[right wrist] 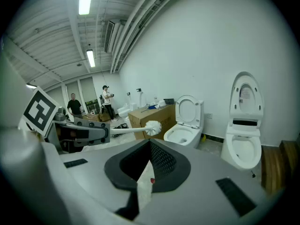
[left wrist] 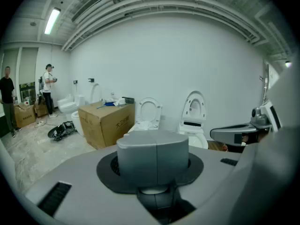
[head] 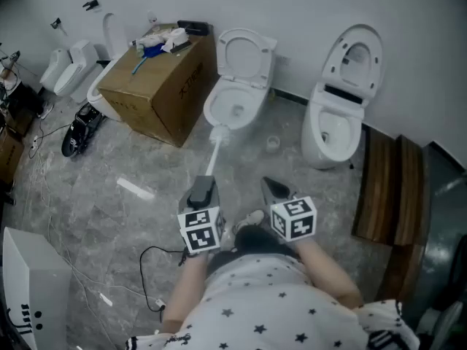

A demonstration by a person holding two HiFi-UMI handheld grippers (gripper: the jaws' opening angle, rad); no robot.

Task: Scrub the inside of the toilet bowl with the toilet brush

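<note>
I am holding the toilet brush [head: 213,156] in my left gripper [head: 203,186], a little under the middle of the head view. In the left gripper view the two grey jaws are pressing together with only a thin seam between them, so this gripper is closing tightly on the end of the handle. The jaws are covering the handle there, and only a small pale piece is showing under them. The white handle is running from the jaws up toward the upper middle of the frame. The bristle head [head: 219,133] is hanging just in front of the front rim of the toilet bowl [head: 212,112]. In the right gripper view the bristle head is showing left of the bowl, in the air and apart from it, so it is not inside the bowl. The lid [head: 244,55] of this toilet is standing up against the wall [head: 306,6].

My right gripper [head: 274,187] is hanging just right of the left one in the head view. Its dark jaws are meeting in a point at the tips, with only a narrow pale slit lower between them, and they are carrying nothing.

A cardboard box [head: 157,90] is standing on the floor [head: 109,195] just left of the toilet, and a second toilet [head: 332,133] is standing to the right.
</note>
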